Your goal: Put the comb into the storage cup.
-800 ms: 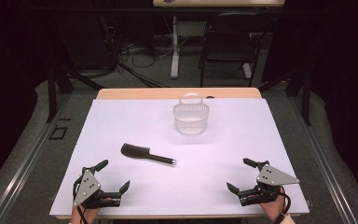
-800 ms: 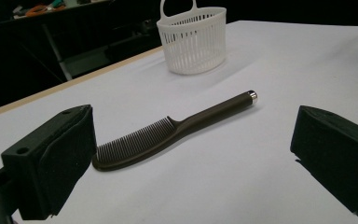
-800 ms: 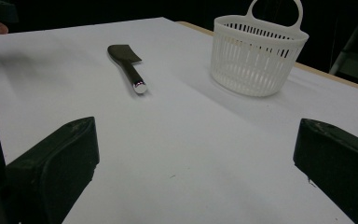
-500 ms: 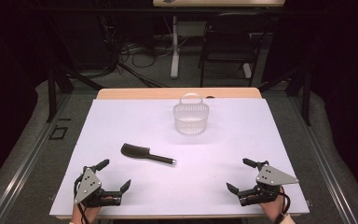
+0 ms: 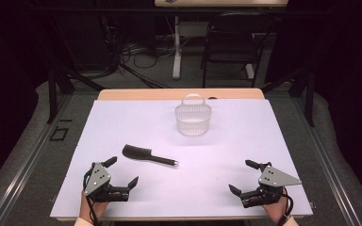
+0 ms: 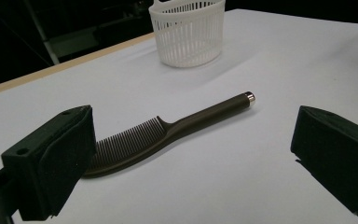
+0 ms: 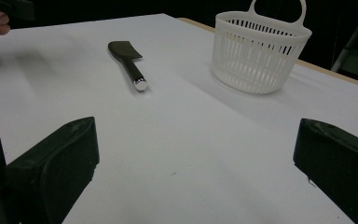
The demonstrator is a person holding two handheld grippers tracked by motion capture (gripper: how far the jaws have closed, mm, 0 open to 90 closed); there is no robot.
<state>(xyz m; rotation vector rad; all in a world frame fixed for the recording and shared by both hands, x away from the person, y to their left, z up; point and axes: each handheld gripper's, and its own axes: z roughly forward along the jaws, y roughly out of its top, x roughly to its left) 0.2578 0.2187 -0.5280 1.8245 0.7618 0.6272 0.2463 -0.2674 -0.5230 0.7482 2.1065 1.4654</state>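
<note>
High view: unlabelled dark comb [image 5: 147, 156] near white basket [image 5: 193, 119].

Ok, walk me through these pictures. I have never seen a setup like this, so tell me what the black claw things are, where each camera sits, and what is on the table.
No robot here: a person holds a hand-held two-jaw gripper in each hand. The high view looks down from above the person's side of the table: the left gripper sits near the bottom left, the right gripper near the bottom right. Both are open and hold nothing. The other two pictures come from cameras riding on the grippers, so the black blocks at their bottom corners are each gripper's own jaws. On the white surface lie a dark comb with a metal-tipped handle, nearer the left gripper, and farther back an upright white slotted basket with a loop handle.
</note>
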